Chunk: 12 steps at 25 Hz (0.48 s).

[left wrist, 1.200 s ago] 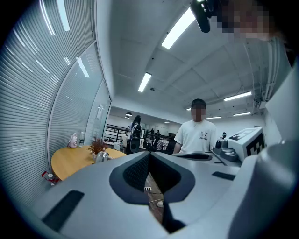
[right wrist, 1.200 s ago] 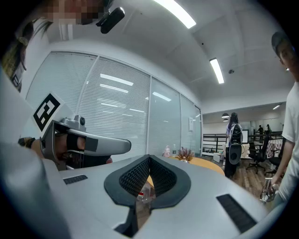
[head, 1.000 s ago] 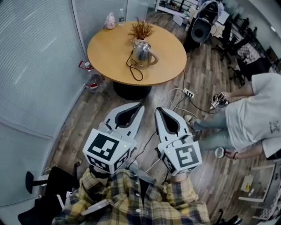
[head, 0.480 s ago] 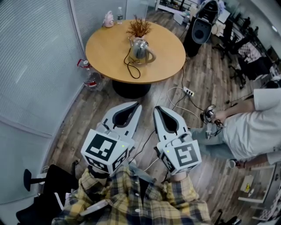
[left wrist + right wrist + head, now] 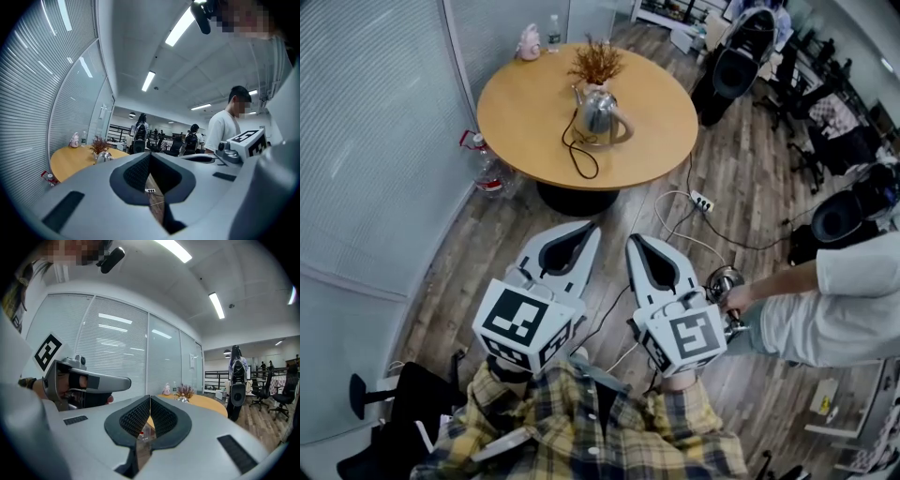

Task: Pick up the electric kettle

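Left gripper (image 5: 593, 228): jaws were closed together with nothing in them, low before the person's body.
Right gripper (image 5: 634, 240): just beside it at 3 o'clock, also closed and empty.
Electric kettle (image 5: 598, 111): at 12 o'clock, well apart from both grippers, upright on the round table (image 5: 525, 103).
Cord (image 5: 578, 150): lay looped at the kettle's 6 o'clock.
Risk: closed jaws would only push the kettle; the cord could drag on lifting; the dried flowers (image 5: 597, 64) just behind could be knocked.

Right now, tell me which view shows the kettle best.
The head view: the kettle stands whole on the round table. The left gripper view shows it small and distant; the right gripper view barely a speck.
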Each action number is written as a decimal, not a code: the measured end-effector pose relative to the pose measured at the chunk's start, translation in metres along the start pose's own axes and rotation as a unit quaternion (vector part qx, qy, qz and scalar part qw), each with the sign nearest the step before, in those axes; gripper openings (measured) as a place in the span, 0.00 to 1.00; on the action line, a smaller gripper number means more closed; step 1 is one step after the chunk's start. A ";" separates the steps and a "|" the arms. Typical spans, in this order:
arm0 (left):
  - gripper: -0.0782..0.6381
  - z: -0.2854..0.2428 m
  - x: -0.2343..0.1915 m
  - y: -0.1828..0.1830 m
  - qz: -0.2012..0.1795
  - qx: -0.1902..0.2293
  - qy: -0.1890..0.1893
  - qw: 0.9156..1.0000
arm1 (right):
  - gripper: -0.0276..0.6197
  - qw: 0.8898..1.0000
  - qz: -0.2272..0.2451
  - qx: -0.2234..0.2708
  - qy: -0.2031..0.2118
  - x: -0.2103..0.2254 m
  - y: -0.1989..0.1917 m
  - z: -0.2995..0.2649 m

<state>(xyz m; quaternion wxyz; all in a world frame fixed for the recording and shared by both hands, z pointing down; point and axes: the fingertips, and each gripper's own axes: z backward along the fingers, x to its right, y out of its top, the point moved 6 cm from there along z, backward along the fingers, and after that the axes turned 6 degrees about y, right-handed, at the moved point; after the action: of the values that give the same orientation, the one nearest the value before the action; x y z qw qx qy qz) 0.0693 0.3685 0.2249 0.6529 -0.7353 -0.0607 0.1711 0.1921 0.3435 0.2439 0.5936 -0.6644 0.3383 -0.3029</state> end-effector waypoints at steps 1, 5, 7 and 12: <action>0.11 -0.006 -0.006 0.002 0.000 0.001 -0.001 1.000 | 0.09 1.000 -0.002 -0.003 -0.005 0.004 0.002 -0.008; 0.11 -0.036 -0.035 0.013 -0.003 0.000 -0.009 1.000 | 0.09 1.000 -0.007 -0.004 -0.005 0.022 0.006 -0.045; 0.11 -0.051 -0.052 0.018 -0.005 -0.001 -0.013 1.000 | 0.09 1.000 -0.008 0.001 -0.003 0.032 0.008 -0.066; 0.11 -0.084 -0.098 0.029 -0.007 -0.006 -0.018 1.000 | 0.09 1.000 -0.011 -0.001 -0.015 0.053 0.011 -0.119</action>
<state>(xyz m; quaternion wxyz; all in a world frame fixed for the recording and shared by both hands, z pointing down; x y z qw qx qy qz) 0.0014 0.2553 0.2208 0.6483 -0.7358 -0.0788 0.1791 0.1263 0.2303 0.2459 0.5947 -0.6733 0.3221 -0.2989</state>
